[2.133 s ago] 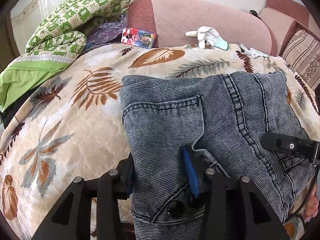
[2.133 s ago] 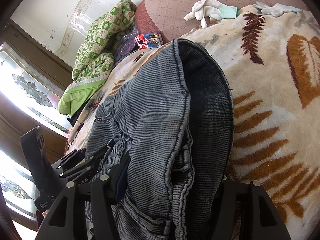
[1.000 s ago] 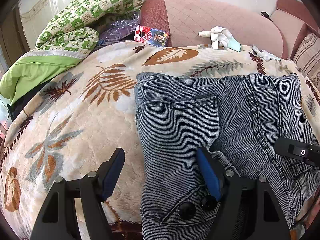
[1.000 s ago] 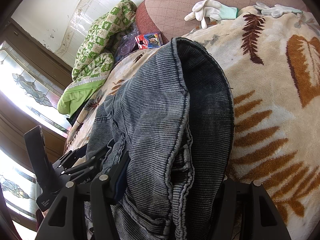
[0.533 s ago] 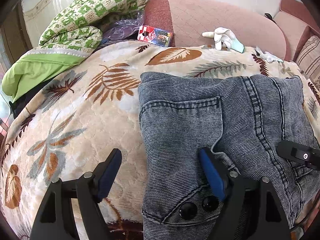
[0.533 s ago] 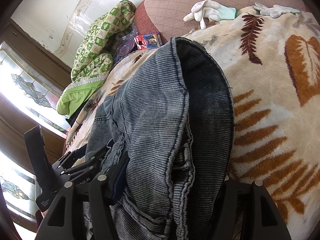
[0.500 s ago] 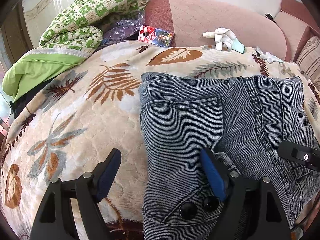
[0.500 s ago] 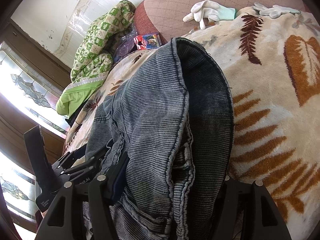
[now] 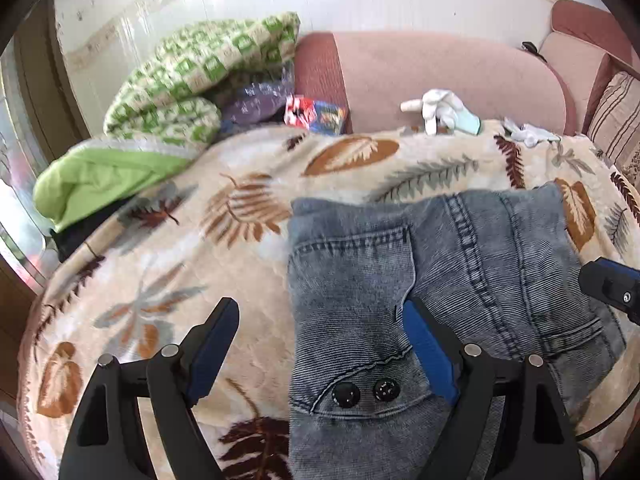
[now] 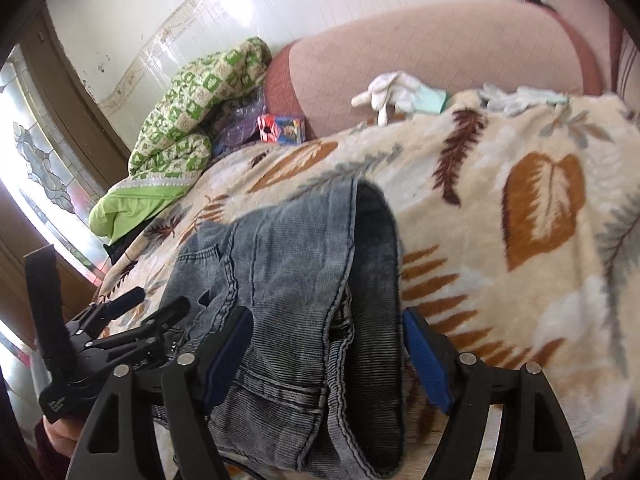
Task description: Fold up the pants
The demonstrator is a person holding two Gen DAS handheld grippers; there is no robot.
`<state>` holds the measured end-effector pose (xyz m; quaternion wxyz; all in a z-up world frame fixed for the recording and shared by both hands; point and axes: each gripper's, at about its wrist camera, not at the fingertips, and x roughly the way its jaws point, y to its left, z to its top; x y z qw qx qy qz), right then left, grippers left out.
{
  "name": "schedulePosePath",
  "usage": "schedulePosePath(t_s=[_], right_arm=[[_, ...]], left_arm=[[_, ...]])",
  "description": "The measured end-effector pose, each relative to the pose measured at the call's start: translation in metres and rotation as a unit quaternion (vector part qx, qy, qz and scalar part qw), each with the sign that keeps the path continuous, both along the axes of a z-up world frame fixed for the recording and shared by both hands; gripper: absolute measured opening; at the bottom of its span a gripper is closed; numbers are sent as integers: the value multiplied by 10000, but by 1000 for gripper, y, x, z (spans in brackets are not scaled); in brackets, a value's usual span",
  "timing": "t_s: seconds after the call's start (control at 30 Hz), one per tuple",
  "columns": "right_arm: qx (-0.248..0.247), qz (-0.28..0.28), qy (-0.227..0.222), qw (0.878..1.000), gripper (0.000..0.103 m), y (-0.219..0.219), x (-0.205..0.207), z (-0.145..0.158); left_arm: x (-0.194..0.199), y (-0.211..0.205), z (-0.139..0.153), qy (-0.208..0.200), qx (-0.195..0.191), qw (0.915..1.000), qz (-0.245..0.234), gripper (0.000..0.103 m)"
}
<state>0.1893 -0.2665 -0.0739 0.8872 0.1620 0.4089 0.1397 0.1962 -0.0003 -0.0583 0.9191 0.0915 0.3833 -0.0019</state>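
Note:
Folded grey-blue denim pants [image 9: 432,280] lie on a leaf-patterned blanket [image 9: 192,264], two black buttons toward me. My left gripper [image 9: 320,328] is open above the pants' left edge, one finger over the blanket and one over the denim, holding nothing. In the right wrist view the pants [image 10: 288,280] lie in a thick bundle, waistband near me. My right gripper [image 10: 328,340] is open, its fingers on either side of the bundle's near end without clamping it. The left gripper's body [image 10: 108,340] shows at the left.
A green checked quilt [image 9: 192,80] and a lime cover [image 9: 104,176] are piled at the back left. A colourful box [image 9: 316,114] and white gloves [image 9: 440,110] lie by the pink sofa back [image 9: 440,76]. A striped cushion [image 9: 612,116] is at the right.
My left gripper opened off the pants and drew back. In the last half second my right gripper also opened and pulled back, so the pants look smaller and lie flatter.

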Motion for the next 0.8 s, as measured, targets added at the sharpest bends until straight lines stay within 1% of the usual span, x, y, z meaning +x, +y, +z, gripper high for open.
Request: schedulePosePath(t_s=[0.1,0.2,0.47,0.53,0.57,0.6,0.73,0.8], right_arm=[[-92,-41,-377,9992,79,-1,-13,18],[-138,-9,-733,9972,79,1,-29,34],[-317,129,-1469,9886,79,24,-73,67],[-359,151,-1592,9865,79,27,-89,69],[-388,135,-1647,9855,79,28,-97,69],[-421,124,-1700,9845,79,29,-106,69],[-739,89,-1941,9781,79,34,-140,66],[-777,63,-2019,9763,79,33,-154,65]], left_arm=[[-16,-1,19,-299,90,9995,71,88],[-30,0,35,-522,130,9984,148,88],[-70,-2,70,-892,81,9957,229,88],[-82,-4,77,-1002,53,9946,249,91],[-88,-4,80,-1065,36,9940,262,96],[-94,-4,83,-1148,9,9930,279,98],[-121,-2,89,-1417,-76,9895,287,99],[-137,1,90,-1561,-82,9872,307,100]])
